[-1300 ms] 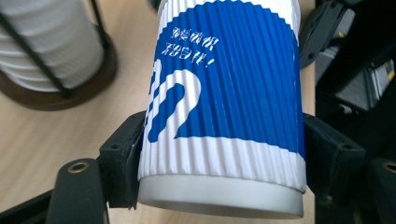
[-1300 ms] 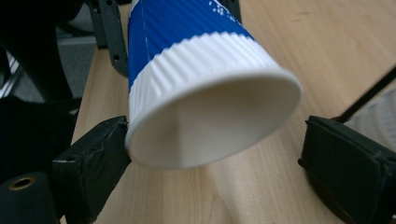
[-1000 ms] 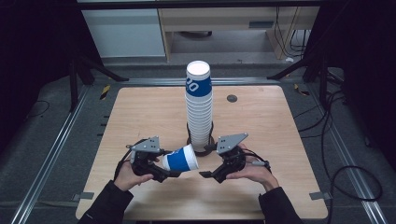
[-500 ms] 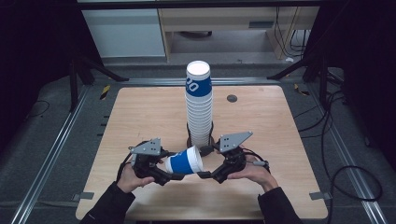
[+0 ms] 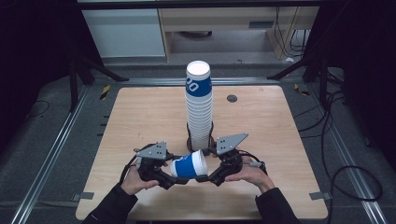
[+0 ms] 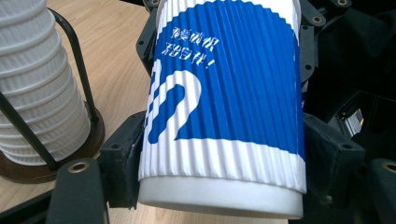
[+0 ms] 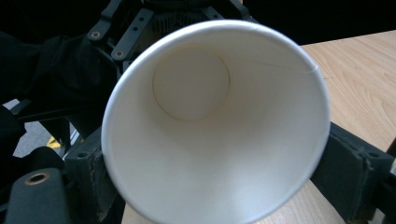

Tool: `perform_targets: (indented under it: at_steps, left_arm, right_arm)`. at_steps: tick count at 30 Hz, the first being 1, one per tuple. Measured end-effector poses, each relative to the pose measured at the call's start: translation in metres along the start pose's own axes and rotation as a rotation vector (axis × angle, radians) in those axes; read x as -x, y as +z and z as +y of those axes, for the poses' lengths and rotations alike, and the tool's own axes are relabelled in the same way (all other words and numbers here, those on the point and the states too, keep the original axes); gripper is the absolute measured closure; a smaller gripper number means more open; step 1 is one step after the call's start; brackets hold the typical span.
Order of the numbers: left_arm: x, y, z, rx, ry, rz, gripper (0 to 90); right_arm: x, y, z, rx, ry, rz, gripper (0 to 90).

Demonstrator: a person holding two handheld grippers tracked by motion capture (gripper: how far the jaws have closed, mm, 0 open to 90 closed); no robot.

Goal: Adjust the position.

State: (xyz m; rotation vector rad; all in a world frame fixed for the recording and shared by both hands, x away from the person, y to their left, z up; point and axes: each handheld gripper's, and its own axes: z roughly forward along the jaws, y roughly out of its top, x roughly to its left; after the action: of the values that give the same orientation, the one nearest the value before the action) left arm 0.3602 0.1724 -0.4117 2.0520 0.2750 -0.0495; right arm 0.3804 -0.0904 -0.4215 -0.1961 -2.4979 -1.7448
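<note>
Work in hand: a single blue-and-white paper cup [image 5: 188,166] lies on its side above the near part of the table [image 5: 140,116], held between the two grippers, just in front of the tall stack of cups [image 5: 199,107] that stands upright in its wire holder [image 5: 190,140].
Progress: the cup is already apart from the stack and lifted clear of the wood; judging by this, it is passing from one side to the other, or being readied for setting down. Neither is finished, since both grippers are on it.
Left hand-held gripper [image 5: 173,180]: its jaws are closed on the cup's lower end, one pad on either side of the ribbed wall [image 6: 224,93], near the base.
Right hand-held gripper [image 5: 201,178]: its jaws are clamped across the open mouth end; the right gripper view looks straight into the white inside [image 7: 191,84], with a pad pressed against the rim on each side.
Opening: both are about a cup's width apart, no slack visible.
Left to do: one gripper must let go, probably, before the cup can go anywhere.
</note>
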Motion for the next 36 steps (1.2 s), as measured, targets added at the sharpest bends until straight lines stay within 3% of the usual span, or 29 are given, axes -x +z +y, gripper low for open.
perform_targets:
  at_steps: [13, 21, 26, 33, 36]
  left_arm:
    - [-0.001, 0.001, 0.000, -0.016, -0.011, 0.001, 25.1]
    - [-0.003, -0.005, 0.000, -0.038, -0.020, 0.020, 18.9]
    - [-0.006, 0.000, -0.004, -0.129, -0.018, 0.049, 16.1]
    - [-0.003, 0.024, -0.010, -0.301, 0.021, 0.070, 14.2]
    - [-0.002, 0.032, -0.012, -0.347, 0.038, 0.067, 14.0]
  right_arm:
    - [0.001, 0.000, -0.002, -0.008, 0.019, 0.011, 16.4]
    - [0.003, -0.005, -0.002, -0.045, 0.007, -0.027, 16.4]
    - [0.004, -0.006, -0.004, -0.128, -0.008, -0.079, 16.2]
    - [0.002, 0.011, -0.011, -0.240, -0.023, -0.072, 16.1]
    - [0.000, 0.019, -0.012, -0.277, -0.033, -0.060, 16.1]
